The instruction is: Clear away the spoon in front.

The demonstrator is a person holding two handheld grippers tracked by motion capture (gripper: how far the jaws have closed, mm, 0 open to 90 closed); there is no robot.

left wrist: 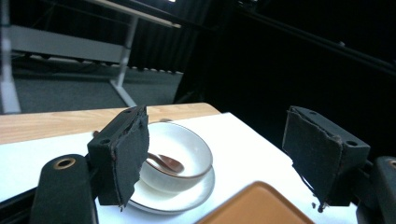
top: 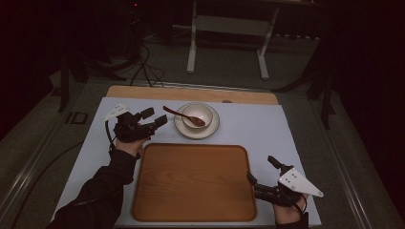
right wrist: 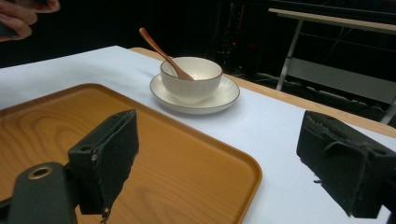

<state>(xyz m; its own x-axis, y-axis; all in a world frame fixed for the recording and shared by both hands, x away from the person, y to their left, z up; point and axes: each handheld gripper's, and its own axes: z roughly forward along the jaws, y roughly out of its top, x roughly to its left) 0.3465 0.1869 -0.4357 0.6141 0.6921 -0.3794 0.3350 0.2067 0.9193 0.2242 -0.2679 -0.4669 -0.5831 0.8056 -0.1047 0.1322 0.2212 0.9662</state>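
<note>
The small white ceramic bowl (top: 197, 114) sat on its white saucer (top: 212, 129) beyond the wooden tray (top: 191, 181), near the left gripper (top: 156, 119), jaws apart (right gripper (top: 261, 172) likewise). Likely glazed, slippery, breakable: grip the rim opposite the brown wooden spoon (top: 184, 116).

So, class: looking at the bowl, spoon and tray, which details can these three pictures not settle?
- Spoon tip: left gripper view, the left gripper's near finger covers its handle.
- Bowl contents: right gripper view, the rim hides the bottom.
- Tray near edge: right gripper view, cut off by the frame.
- Saucer pattern: high view, too small and dim.
</note>
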